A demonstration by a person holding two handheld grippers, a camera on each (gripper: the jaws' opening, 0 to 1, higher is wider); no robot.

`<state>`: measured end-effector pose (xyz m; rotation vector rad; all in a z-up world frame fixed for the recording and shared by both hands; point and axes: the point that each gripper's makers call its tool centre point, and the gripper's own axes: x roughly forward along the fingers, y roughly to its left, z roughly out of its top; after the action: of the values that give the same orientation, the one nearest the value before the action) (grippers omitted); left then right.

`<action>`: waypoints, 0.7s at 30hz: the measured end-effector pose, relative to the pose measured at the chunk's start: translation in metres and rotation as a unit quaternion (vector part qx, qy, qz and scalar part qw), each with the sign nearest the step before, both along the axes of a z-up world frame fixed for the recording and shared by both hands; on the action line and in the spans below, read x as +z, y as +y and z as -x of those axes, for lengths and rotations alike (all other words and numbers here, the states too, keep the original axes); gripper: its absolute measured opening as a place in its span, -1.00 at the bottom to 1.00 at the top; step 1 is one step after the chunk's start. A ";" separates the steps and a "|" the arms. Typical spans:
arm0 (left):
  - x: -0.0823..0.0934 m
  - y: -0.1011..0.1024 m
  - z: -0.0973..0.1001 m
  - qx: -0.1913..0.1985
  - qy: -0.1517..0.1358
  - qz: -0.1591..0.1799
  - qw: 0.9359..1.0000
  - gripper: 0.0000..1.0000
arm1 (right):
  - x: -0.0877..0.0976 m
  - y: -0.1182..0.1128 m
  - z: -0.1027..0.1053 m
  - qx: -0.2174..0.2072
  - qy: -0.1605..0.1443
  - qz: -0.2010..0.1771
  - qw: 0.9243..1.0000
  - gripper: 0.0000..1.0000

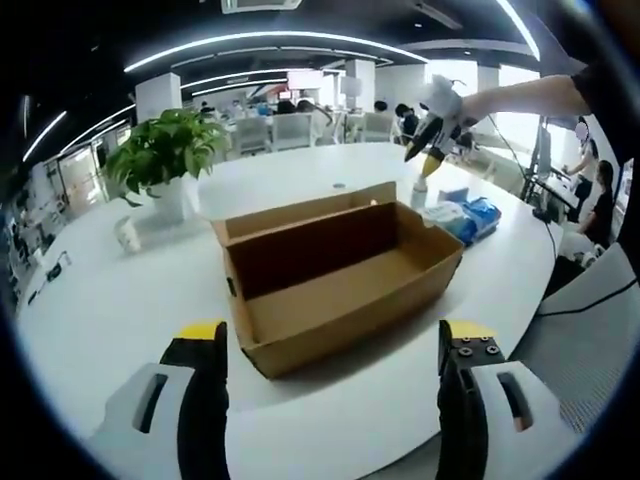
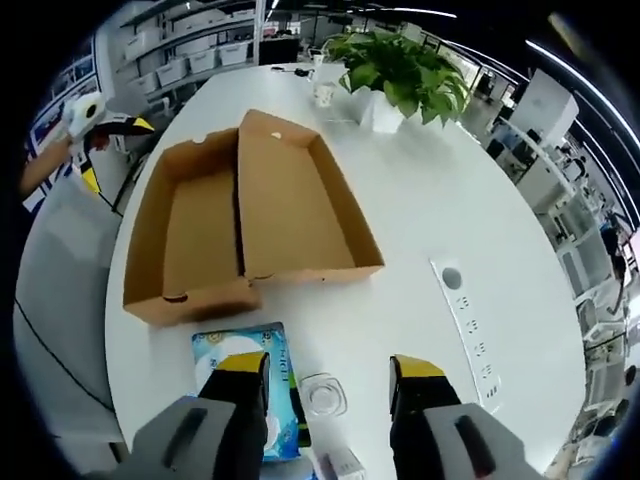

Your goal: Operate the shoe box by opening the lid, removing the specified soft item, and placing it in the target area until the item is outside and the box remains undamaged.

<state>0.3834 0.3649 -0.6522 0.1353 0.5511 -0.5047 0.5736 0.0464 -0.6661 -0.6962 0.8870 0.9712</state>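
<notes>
The brown cardboard shoe box [image 1: 340, 285] stands open on the white table, its lid [image 1: 300, 212] folded back behind it, and its inside looks bare. My left gripper [image 1: 330, 350] hangs open just in front of the box, holding nothing. In the right gripper view the box [image 2: 185, 235] and its lid [image 2: 300, 200] are seen from above. A soft blue pack [image 2: 250, 365] lies on the table beside the box's near end, under my open right gripper [image 2: 330, 385]. The same blue pack [image 1: 468, 217] sits right of the box. A person's arm holds the right gripper [image 1: 432, 130] high above it.
A potted plant [image 1: 165, 150] [image 2: 405, 70] stands at the far side of the round white table [image 1: 110, 310]. A small clear cup [image 2: 323, 395] sits by the blue pack, and a socket strip [image 2: 470, 335] is set into the tabletop. The left gripper [image 2: 100, 120] shows beyond the table edge.
</notes>
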 end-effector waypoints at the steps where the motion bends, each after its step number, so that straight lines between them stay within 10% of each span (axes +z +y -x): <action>1: 0.000 0.003 -0.001 0.007 0.002 0.000 1.000 0.67 | 0.000 0.001 -0.001 -0.006 0.002 -0.004 1.000 -0.09; 21: -0.016 0.038 -0.028 0.102 0.040 0.025 0.994 0.09 | 0.010 0.039 -0.012 -0.127 0.050 -0.141 0.981 -0.09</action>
<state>0.4111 0.4026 -0.6685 0.0097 0.6232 -0.3248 0.5852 0.0857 -0.6564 -0.2869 0.8796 0.8838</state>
